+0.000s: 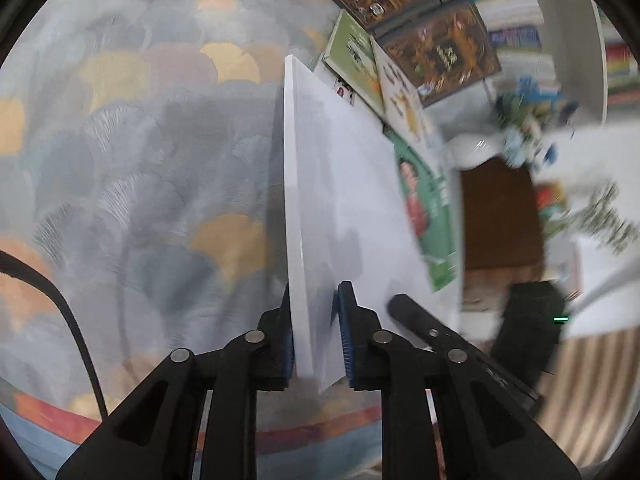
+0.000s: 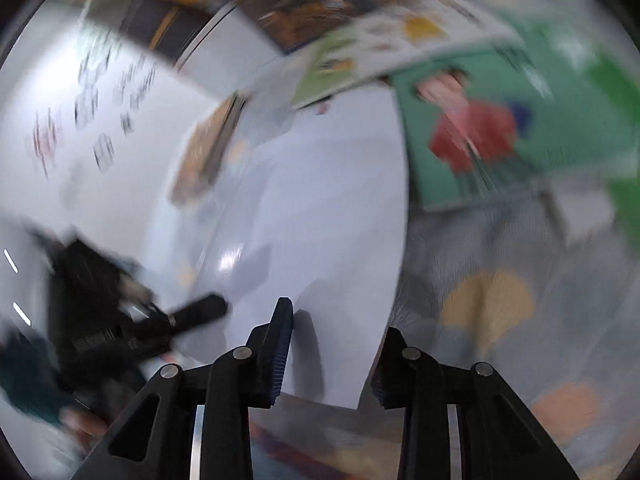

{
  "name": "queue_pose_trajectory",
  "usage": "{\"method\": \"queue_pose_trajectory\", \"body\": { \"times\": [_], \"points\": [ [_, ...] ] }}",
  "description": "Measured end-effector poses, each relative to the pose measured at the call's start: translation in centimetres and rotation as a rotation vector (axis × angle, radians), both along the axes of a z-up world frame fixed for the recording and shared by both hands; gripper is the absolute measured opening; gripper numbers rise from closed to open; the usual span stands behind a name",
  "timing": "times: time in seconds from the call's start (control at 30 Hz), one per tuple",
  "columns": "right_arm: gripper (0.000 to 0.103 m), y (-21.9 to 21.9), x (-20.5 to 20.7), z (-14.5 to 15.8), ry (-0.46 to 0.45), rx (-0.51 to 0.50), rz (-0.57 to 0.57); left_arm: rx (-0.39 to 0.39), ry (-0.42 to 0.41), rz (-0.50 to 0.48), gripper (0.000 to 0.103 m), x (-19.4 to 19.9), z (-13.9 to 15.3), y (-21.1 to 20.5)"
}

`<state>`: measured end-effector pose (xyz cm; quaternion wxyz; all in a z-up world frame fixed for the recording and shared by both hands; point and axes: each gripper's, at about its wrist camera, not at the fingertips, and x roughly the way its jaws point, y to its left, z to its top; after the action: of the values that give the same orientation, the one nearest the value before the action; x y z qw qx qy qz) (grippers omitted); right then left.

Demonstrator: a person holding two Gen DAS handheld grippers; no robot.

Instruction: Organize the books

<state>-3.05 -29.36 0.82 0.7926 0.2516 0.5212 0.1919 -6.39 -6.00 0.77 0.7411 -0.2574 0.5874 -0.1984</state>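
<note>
Left wrist view: past the white book (image 1: pixel 320 208), a green book (image 1: pixel 430 216) and dark-covered books (image 1: pixel 436 46) lie far right on the patterned cloth (image 1: pixel 140 160). The left gripper (image 1: pixel 318 332) clamps the white book's near edge.

Right wrist view, blurred: the right gripper (image 2: pixel 328 356) stands open around the white book's (image 2: pixel 320 208) corner.

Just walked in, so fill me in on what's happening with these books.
A person is sorting books over a patterned rug, a handheld gripper in each hand. The left gripper is clamped on the near edge of a white book, held tilted above the rug. The right gripper has that book's edge between its fingers, though the blurred view doesn't show whether they press on it. More books, including a green one, lie beyond.
</note>
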Motion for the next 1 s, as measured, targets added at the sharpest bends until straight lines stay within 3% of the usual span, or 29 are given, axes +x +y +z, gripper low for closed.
{"method": "queue_pose_trajectory", "body": {
  "times": [0.13,0.23,0.4,0.6,0.8,1.0],
  "points": [
    [0.032,3.1,-0.8,2.1,-0.113,-0.23,0.097,0.075,-0.077,-0.069,0.017,0.1,1.1,-0.3],
    [0.032,4.7,-1.0,3.3,-0.179,-0.322,0.129,0.098,-0.138,-0.105,0.017,-0.2,2.3,-0.1],
    [0.032,6.3,-1.2,5.5,-0.247,-0.337,0.125,0.038,-0.183,-0.093,0.016,0.5,3.8,1.9],
    [0.032,10.0,0.2,8.4,-0.329,-0.368,0.121,0.073,-0.269,-0.106,0.016,1.8,6.9,4.3],
    [0.032,15.0,5.1,11.1,-0.417,-0.349,0.141,0.106,-0.358,-0.055,0.016,5.7,10.4,9.5],
    [0.032,21.8,10.9,11.8,-0.464,-0.331,0.16,0.145,-0.397,0.021,0.017,10.8,11.5,15.9]
  ]
}}
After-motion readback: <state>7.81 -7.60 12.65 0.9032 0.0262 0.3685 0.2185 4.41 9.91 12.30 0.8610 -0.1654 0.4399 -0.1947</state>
